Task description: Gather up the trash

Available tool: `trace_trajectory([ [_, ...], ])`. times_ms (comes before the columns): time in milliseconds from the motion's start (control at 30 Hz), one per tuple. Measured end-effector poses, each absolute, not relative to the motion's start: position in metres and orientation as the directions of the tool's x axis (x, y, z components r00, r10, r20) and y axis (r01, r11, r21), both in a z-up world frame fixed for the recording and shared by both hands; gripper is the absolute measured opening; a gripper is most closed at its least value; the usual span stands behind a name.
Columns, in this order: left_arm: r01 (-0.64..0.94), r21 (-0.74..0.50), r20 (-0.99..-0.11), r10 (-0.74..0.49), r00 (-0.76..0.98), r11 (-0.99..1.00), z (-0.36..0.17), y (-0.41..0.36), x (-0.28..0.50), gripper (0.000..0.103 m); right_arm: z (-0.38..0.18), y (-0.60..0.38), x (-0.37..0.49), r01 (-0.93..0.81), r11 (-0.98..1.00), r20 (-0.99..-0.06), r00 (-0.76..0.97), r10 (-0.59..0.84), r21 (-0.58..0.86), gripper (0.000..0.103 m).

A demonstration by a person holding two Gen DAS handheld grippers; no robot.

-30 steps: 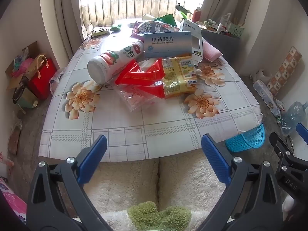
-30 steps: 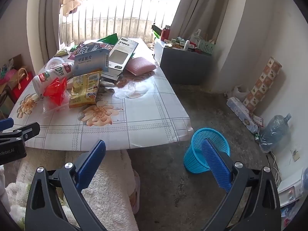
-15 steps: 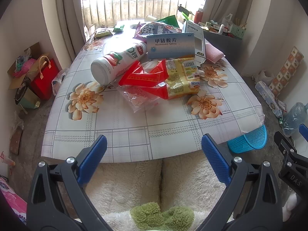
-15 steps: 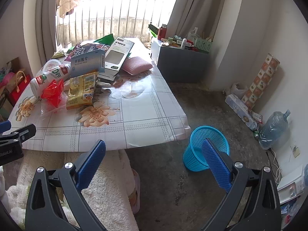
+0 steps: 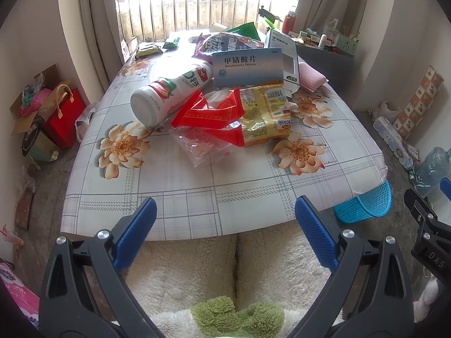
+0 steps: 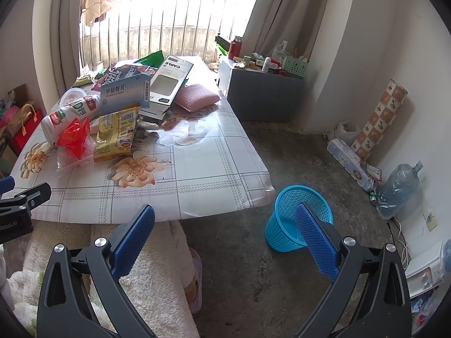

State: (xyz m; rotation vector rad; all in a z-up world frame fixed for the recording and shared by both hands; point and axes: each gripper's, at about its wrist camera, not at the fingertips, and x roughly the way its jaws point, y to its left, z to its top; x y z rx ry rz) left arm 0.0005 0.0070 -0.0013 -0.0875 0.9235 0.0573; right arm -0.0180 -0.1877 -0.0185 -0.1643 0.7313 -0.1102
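Observation:
A pile of trash lies on the flowered table [image 5: 197, 197]: a white drink bottle [image 5: 169, 95] on its side, a red wrapper [image 5: 208, 115], a yellow snack packet [image 5: 265, 112], a blue-white medicine box [image 5: 248, 66], a clear plastic bag [image 5: 200, 146] and a white cable box [image 6: 172, 80]. A blue mesh trash basket [image 6: 298, 219] stands on the floor by the table's right corner. My left gripper [image 5: 225, 233] is open and empty, short of the table's near edge. My right gripper [image 6: 225, 236] is open and empty, above the floor beside the basket.
A pink pad [image 6: 197, 95] and more wrappers [image 5: 225, 42] lie further back on the table. A grey cabinet [image 6: 265, 95] stands at the right wall. A water jug [image 6: 400, 188] and a red bag [image 5: 64, 118] sit on the floor. A fleecy seat [image 5: 234, 267] is below me.
Both grippers have drawn back and risen slightly, so the table and basket sit a little lower and further off. Both stay open. Nothing on the table has moved.

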Motion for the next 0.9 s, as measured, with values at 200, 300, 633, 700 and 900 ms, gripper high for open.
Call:
trace_trajectory([
  [200,-0.073,-0.028,-0.789,0.023,0.615,0.997,0.002,0.009,0.003,0.094,-0.016,-0.188,-0.017,0.052,0.98,-0.648,0.744,-0.165,-0.191,0.097],
  [300,-0.059,-0.014,-0.78,0.026,0.626,0.998,0.004,0.012,0.003,0.094,-0.016,-0.189,-0.016,0.055,0.98,-0.647,0.744,-0.169,-0.193,0.097],
  [633,-0.052,0.016,-0.775,0.045,0.631,0.999,0.001,0.018,0.001,0.094,-0.015,-0.19,-0.014,0.065,0.978,-0.644,0.743,-0.181,-0.199,0.097],
  [700,-0.054,0.015,-0.778,0.045,0.627,0.998,0.0,0.019,0.0,0.094,-0.016,-0.19,-0.014,0.066,0.978,-0.645,0.743,-0.181,-0.199,0.097],
  [900,-0.051,0.015,-0.783,0.043,0.621,0.999,-0.003,0.019,0.0,0.094,-0.016,-0.191,-0.014,0.065,0.979,-0.647,0.741,-0.178,-0.194,0.097],
])
